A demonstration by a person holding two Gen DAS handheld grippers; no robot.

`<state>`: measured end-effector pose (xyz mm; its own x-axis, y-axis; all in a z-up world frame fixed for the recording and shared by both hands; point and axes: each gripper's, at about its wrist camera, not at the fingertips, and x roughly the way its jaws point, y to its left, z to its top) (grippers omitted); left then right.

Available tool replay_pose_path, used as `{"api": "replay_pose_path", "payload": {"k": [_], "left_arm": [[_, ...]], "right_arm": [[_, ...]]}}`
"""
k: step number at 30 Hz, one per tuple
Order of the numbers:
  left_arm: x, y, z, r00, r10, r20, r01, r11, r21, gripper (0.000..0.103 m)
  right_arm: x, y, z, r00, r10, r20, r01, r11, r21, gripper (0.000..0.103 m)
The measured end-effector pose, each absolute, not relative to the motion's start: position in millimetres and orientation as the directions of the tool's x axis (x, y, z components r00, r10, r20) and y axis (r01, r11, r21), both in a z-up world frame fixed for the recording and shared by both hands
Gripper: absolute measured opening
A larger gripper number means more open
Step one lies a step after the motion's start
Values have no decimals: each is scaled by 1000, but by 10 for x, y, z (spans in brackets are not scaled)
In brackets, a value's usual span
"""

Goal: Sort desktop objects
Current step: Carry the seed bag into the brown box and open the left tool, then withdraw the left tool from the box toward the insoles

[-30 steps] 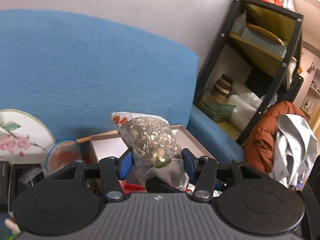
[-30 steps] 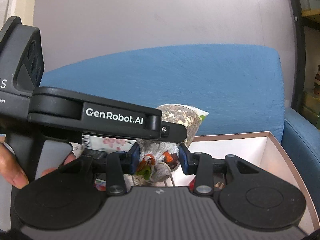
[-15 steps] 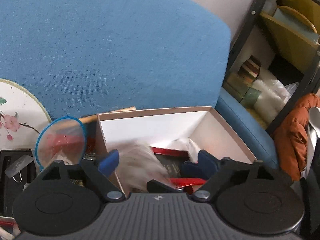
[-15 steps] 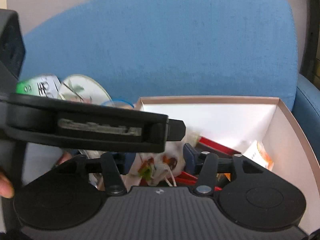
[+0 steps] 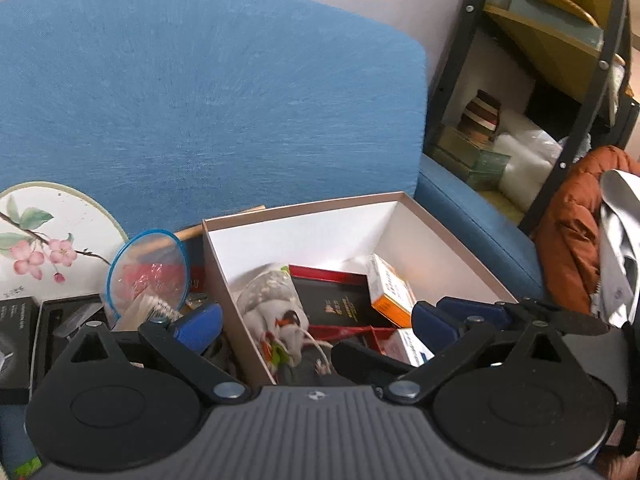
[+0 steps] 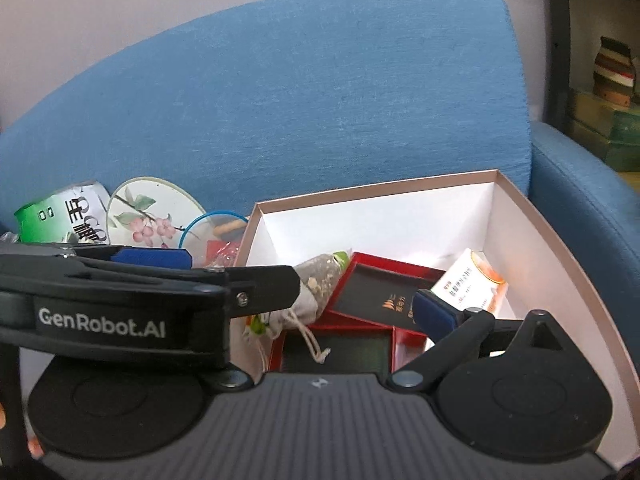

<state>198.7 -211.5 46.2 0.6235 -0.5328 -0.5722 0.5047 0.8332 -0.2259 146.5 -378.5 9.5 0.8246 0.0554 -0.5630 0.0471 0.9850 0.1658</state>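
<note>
Both of my grippers have just been opening, and now they stand spread wide with nothing pinched. My left gripper [image 5: 316,322] hangs over the near left part of the cardboard box [image 5: 304,210], and the drawstring pouch [image 5: 276,308] lies loose in the box between its blue pads, touching neither. From my right gripper [image 6: 304,288] I see the pouch [image 6: 316,288] resting against the box's left wall, its cord trailing over the red-edged black case [image 6: 384,292]. An orange-and-white carton [image 6: 472,280] sits by the right wall. Outside, left of the box, a painted round fan [image 5: 36,240] leans on the blue sofa [image 5: 200,100].
</note>
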Motion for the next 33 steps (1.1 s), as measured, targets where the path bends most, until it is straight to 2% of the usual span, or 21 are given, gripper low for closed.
{"api": "replay_pose_path", "payload": {"k": [10,15,25,33], "left_arm": [[1294,-1842,687,614,-534,-581,508,831,-227,103],[954,-1631,751,611,-519,-598,494,840,-224,103],[221,-990,555,680,-506,-531,460,858,-229,103],[2,-570,183,658,-471,-587,408,879,-247,103]], "right_arm": [[932,-3404,302,813,-30,-582,60,998,32,98],[588,-3055,368,827,-34,-561,26,999,-22,98],[-1,-2490,332,852,56,-520,-33,998,54,98],[-249,-1945,-53,817,119,-563,-67,991,112,98]]}}
